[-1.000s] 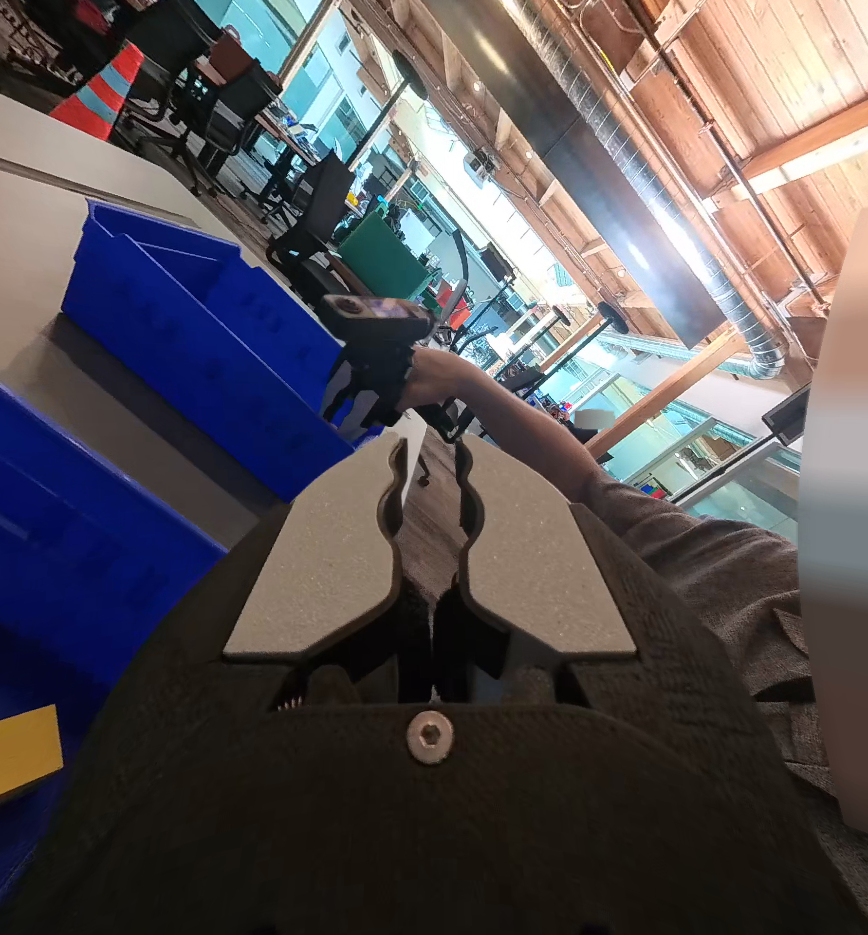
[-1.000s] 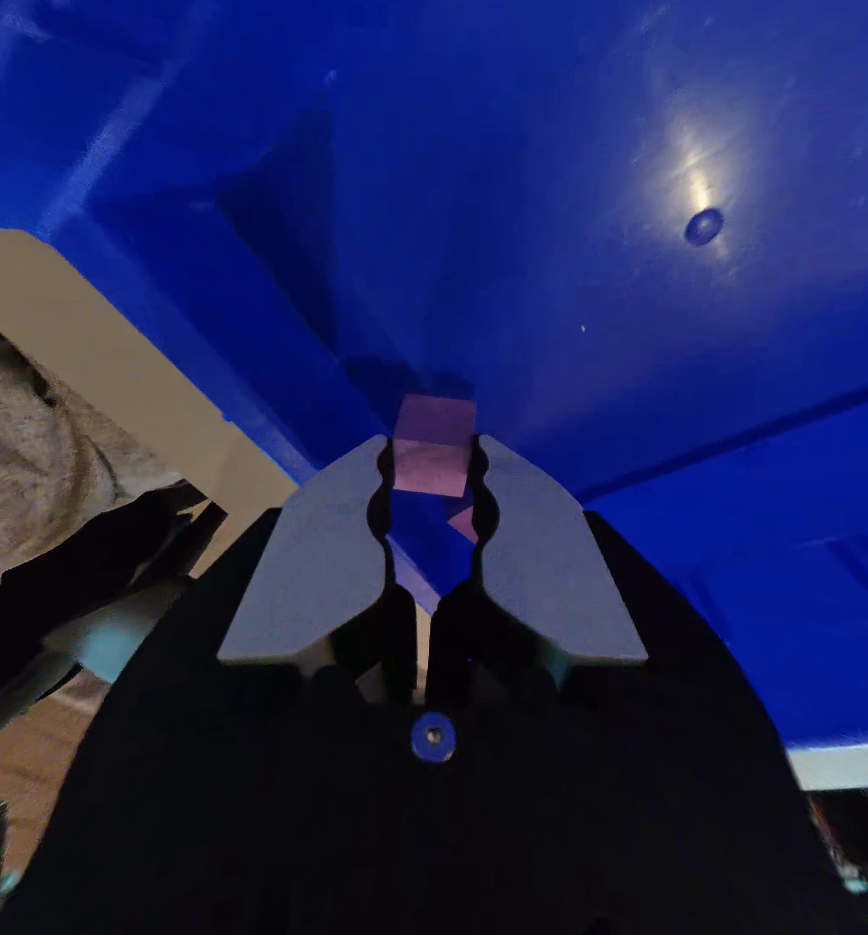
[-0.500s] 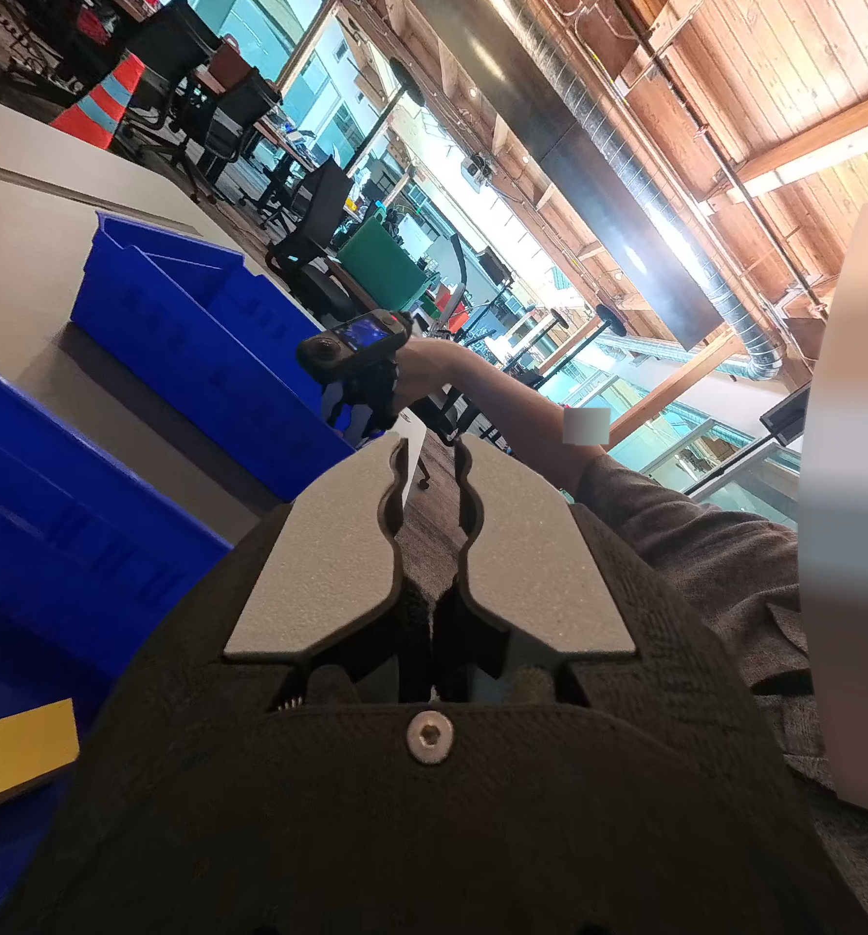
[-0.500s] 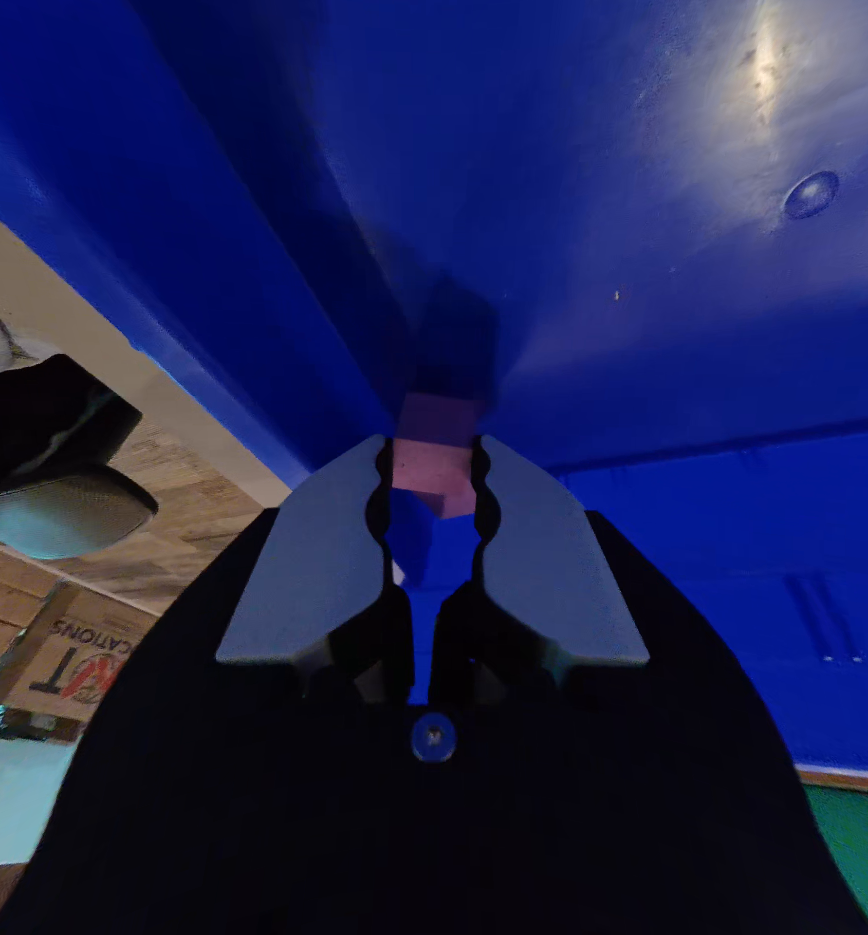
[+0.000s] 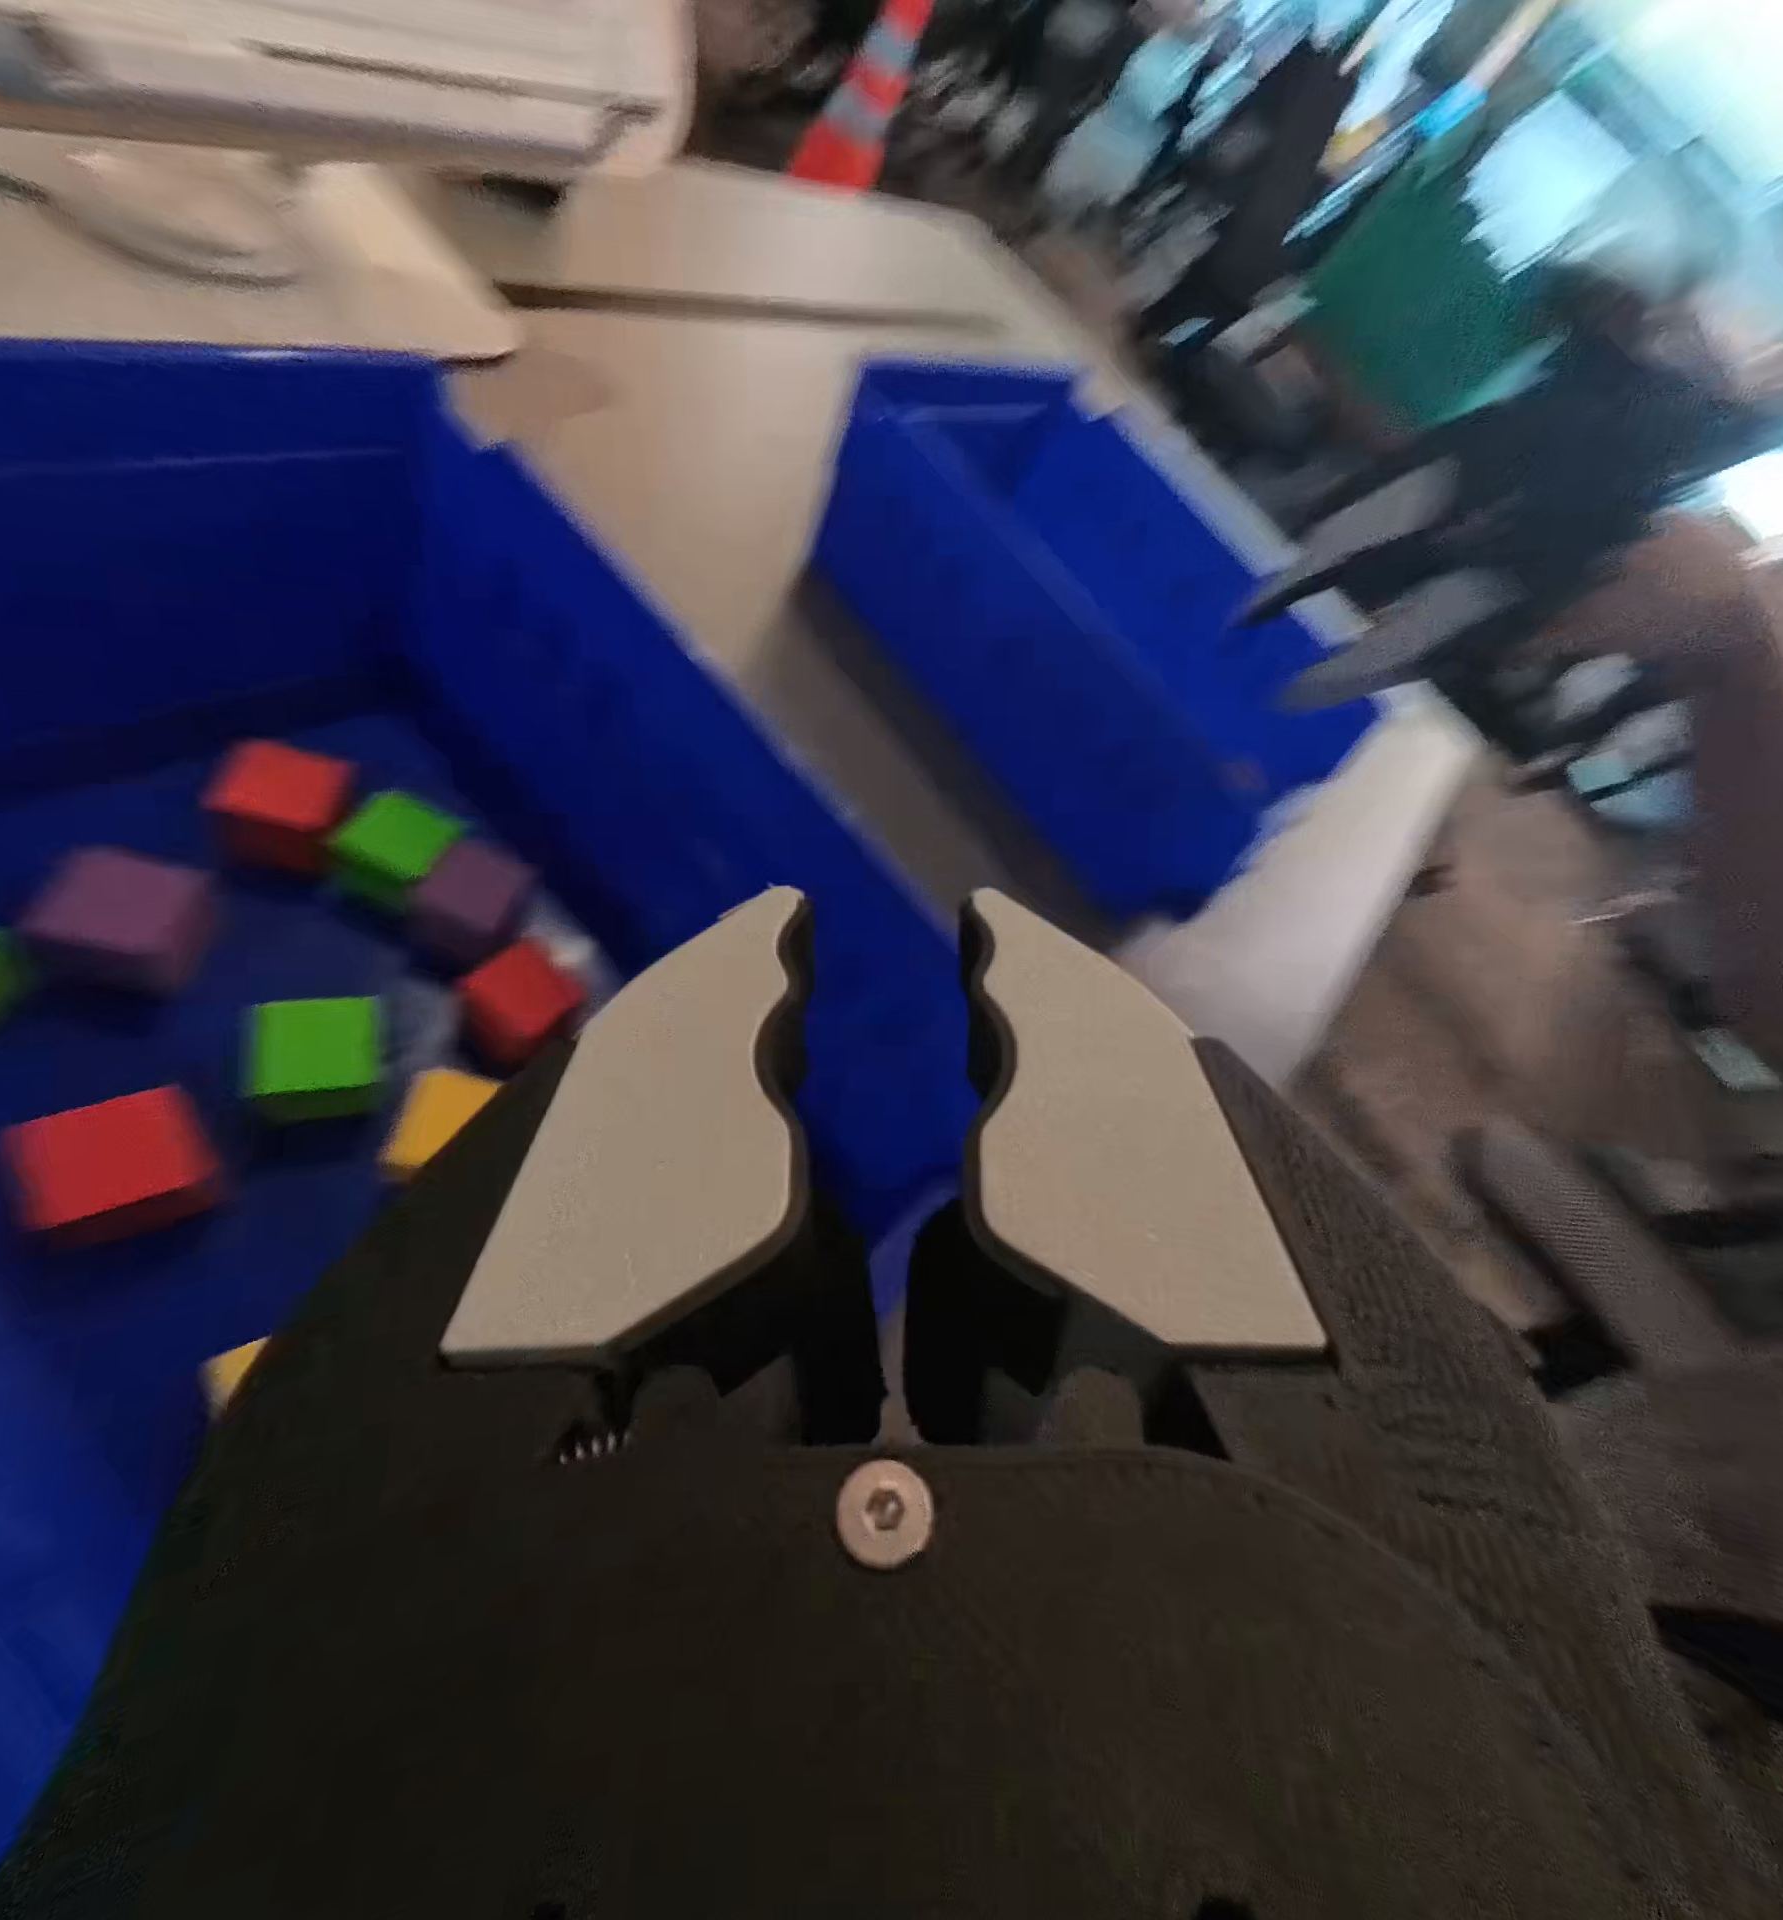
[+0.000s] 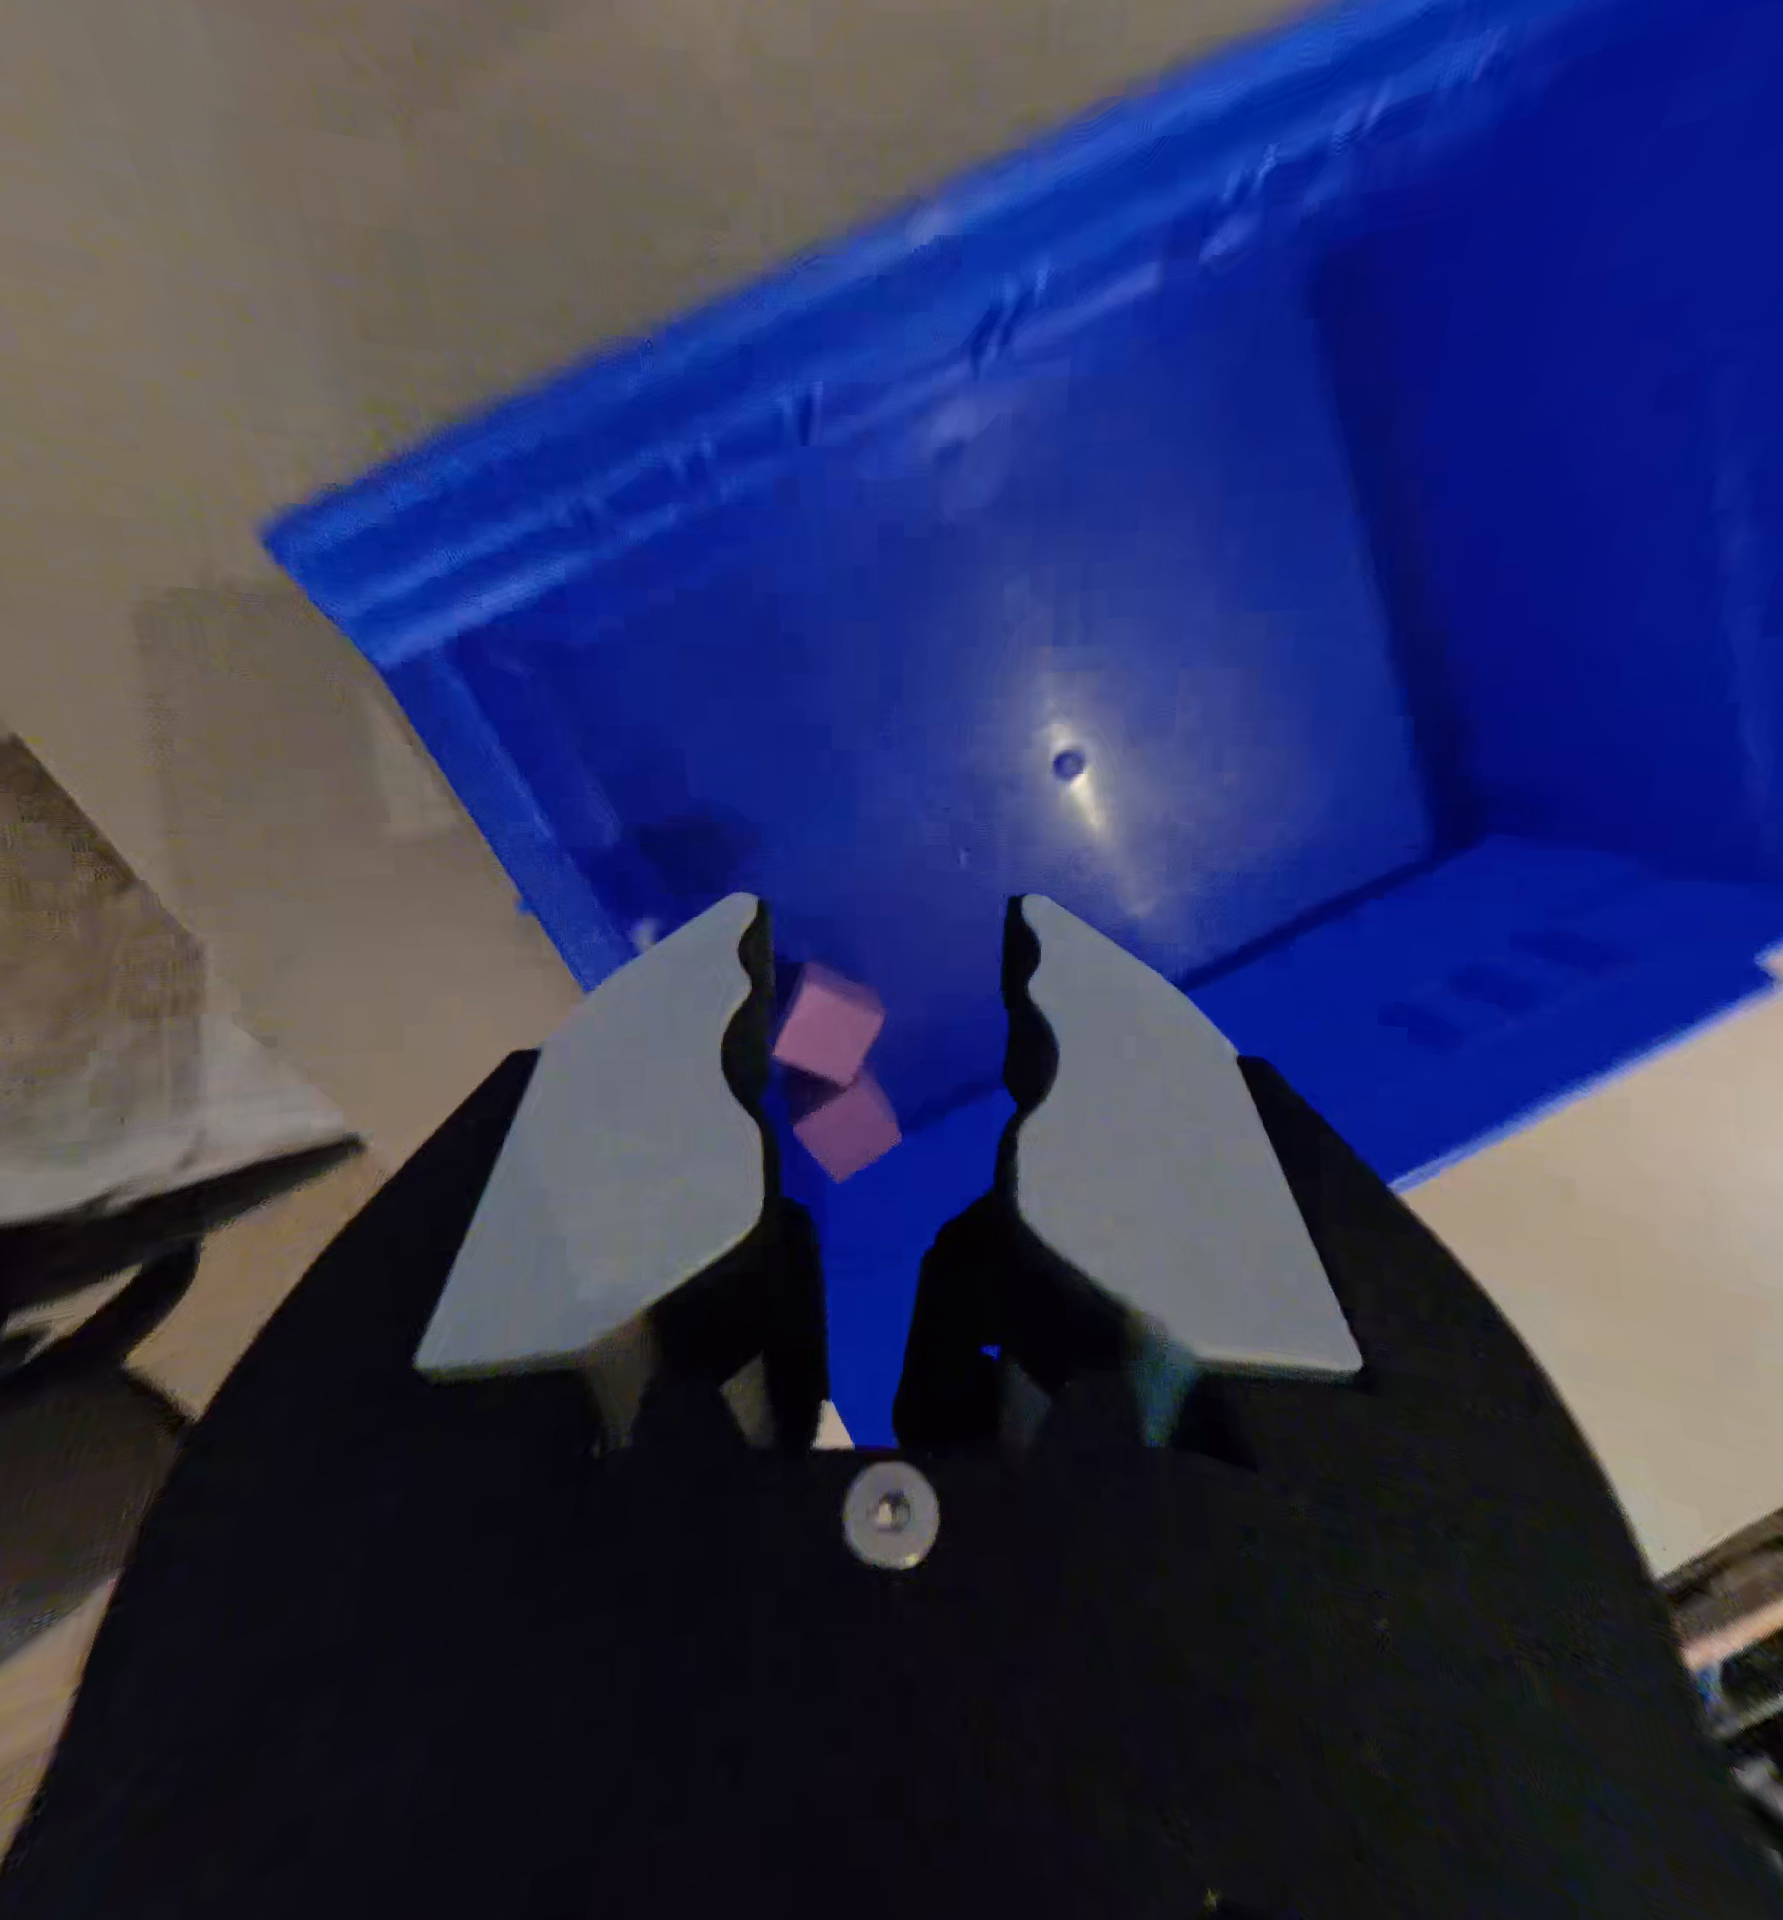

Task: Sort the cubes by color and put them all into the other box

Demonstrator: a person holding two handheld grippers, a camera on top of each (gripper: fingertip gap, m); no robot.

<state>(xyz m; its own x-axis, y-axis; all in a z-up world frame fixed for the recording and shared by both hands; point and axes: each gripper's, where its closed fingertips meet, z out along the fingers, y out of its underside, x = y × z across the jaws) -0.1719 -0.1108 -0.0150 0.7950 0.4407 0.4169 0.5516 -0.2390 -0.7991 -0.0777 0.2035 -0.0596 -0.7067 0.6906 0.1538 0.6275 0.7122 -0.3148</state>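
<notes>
My right gripper is open and empty, above the near corner of a blue bin. Two purple cubes lie on the bin floor in that corner, seen between my fingers and clear of them. My left gripper is open by a narrow gap and empty. It hovers over the right wall of a large blue bin. That bin holds several loose cubes: red, green, purple and yellow. The left wrist view is motion-blurred.
A second, smaller blue bin stands on the beige table to the right of the large one. An orange cone and office chairs are beyond the table. Grey cloth lies at the left in the right wrist view.
My right gripper has opened, let go of the purple cube and drawn back out of the bin. My left gripper has swung down from the ceiling view towards the bin of cubes.
</notes>
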